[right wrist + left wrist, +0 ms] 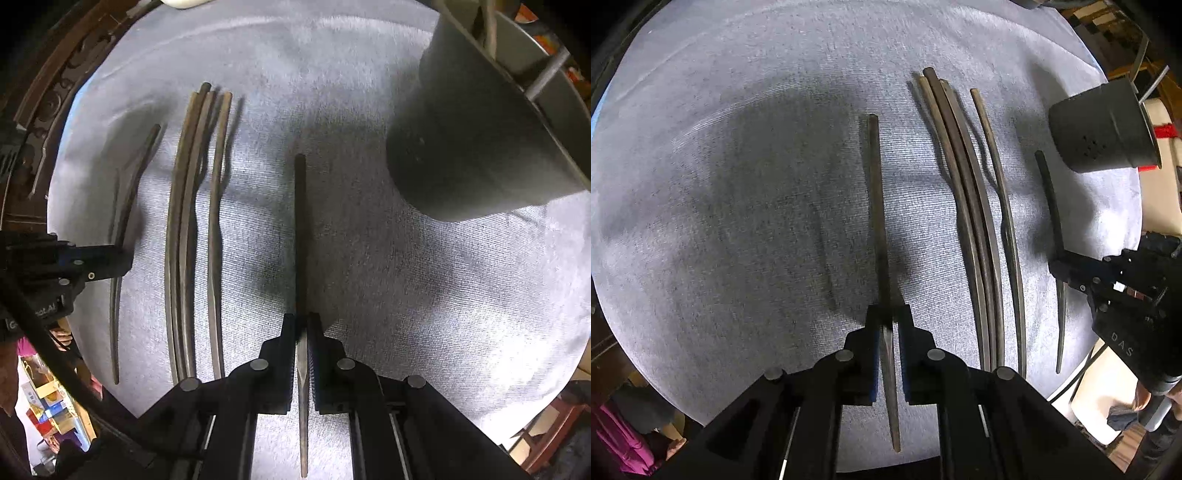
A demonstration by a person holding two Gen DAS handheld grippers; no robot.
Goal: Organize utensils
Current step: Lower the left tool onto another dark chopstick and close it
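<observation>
My left gripper (888, 314) is shut on a dark chopstick (877, 206), which hangs just above a grey cloth (738, 184) and casts a shadow to its left. My right gripper (303, 319) is shut on another dark chopstick (300, 229). Several more chopsticks (967, 206) lie side by side on the cloth between the two held ones, and they show as the bundle (184, 221) in the right wrist view. Each view shows the other gripper from the side: the right gripper (1058, 264) with its chopstick (1049, 192), and the left gripper (123, 258) with its own chopstick (135, 184).
A grey cylindrical utensil holder (461, 147) stands on the cloth at the far right, close to the right-hand chopstick, and appears as the holder (1100, 129) in the left wrist view. A dark wooden table edge (44, 110) runs beyond the cloth at the left.
</observation>
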